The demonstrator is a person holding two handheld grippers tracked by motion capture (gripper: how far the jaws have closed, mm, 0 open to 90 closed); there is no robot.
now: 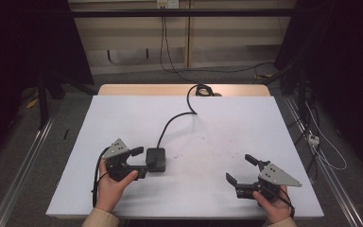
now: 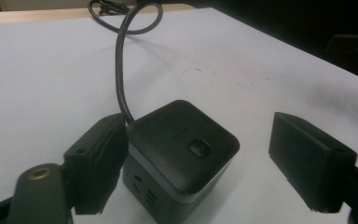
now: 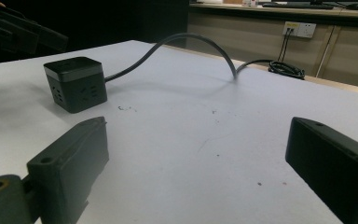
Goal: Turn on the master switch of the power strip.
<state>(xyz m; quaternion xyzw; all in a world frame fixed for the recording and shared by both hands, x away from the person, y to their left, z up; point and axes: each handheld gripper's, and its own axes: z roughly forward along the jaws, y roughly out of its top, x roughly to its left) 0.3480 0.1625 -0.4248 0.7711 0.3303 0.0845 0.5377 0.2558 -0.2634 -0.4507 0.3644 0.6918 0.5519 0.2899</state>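
A black cube power socket (image 1: 156, 159) (image 2: 182, 140) (image 3: 74, 81) rests on the white table top, its black cable (image 1: 175, 118) (image 2: 120, 70) (image 3: 186, 39) curving away toward the far edge. My left gripper (image 1: 141, 162) (image 2: 200, 140) reaches in from the cube's left and stands open around it. One jaw lies against a side of the cube, the other stands well off it. The left gripper also shows at the upper left of the right gripper view (image 3: 23, 30). Toward the front right, my right gripper (image 1: 238, 168) (image 3: 196, 154) is open with bare table between its jaws.
The white table top (image 1: 227, 123) ends at a wooden strip along the back, where the cable's spare length lies coiled (image 1: 203, 90) (image 3: 286, 69). A wall socket (image 3: 299, 29) sits on the panel behind. Loose cables (image 1: 321, 142) lie on the floor at the right.
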